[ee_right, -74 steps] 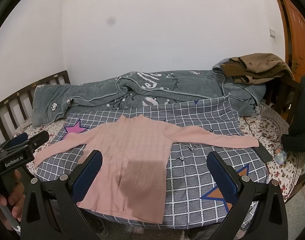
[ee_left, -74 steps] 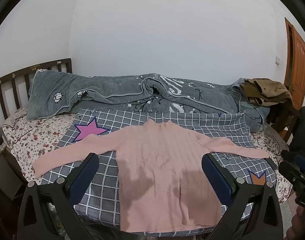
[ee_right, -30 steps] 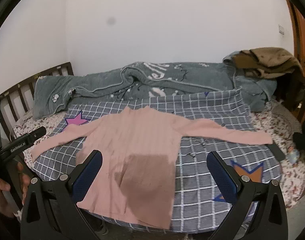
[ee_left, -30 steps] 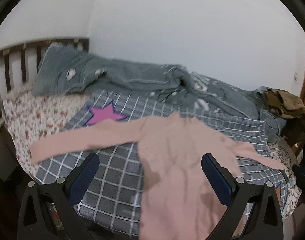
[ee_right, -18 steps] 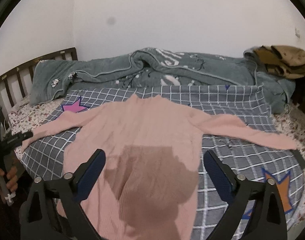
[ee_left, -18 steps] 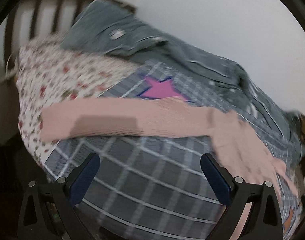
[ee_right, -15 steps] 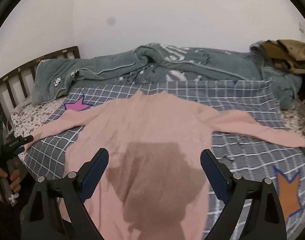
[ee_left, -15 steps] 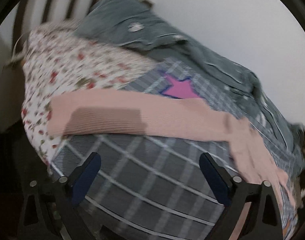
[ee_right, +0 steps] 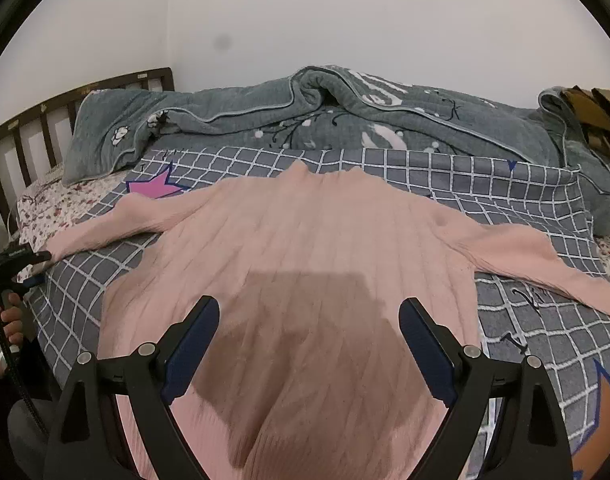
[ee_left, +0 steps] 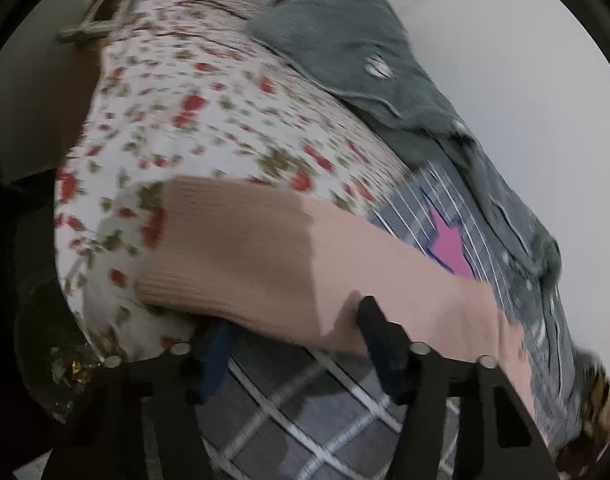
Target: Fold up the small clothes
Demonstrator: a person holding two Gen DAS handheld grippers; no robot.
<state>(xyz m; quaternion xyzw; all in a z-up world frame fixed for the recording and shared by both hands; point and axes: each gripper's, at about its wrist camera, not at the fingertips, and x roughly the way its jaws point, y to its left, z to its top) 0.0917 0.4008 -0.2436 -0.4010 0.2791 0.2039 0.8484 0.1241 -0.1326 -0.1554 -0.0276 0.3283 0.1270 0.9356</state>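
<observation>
A pink ribbed sweater (ee_right: 305, 240) lies flat on the bed, sleeves spread out to both sides. In the left wrist view its left sleeve (ee_left: 265, 248) crosses the frame, the cuff resting on the floral sheet. My left gripper (ee_left: 293, 320) is at the sleeve's near edge with its jaws closing. One finger (ee_left: 375, 320) touches the sleeve's top and the other (ee_left: 219, 344) is low at the edge, with a wide gap still between them. My right gripper (ee_right: 309, 320) hovers open just above the sweater's lower body, casting a shadow on it.
A grey checked blanket (ee_right: 505, 184) with star prints lies under the sweater, over a floral sheet (ee_left: 185, 100). A rumpled grey quilt (ee_right: 345, 120) runs along the wall. A wooden headboard (ee_right: 45, 112) stands at the left. Brown clothes (ee_right: 597, 116) are piled at the far right.
My left gripper swung down and left to the sleeve near the cuff, rolled, and its jaws narrowed around the sleeve's edge. My right gripper came down closer to the sweater's body.
</observation>
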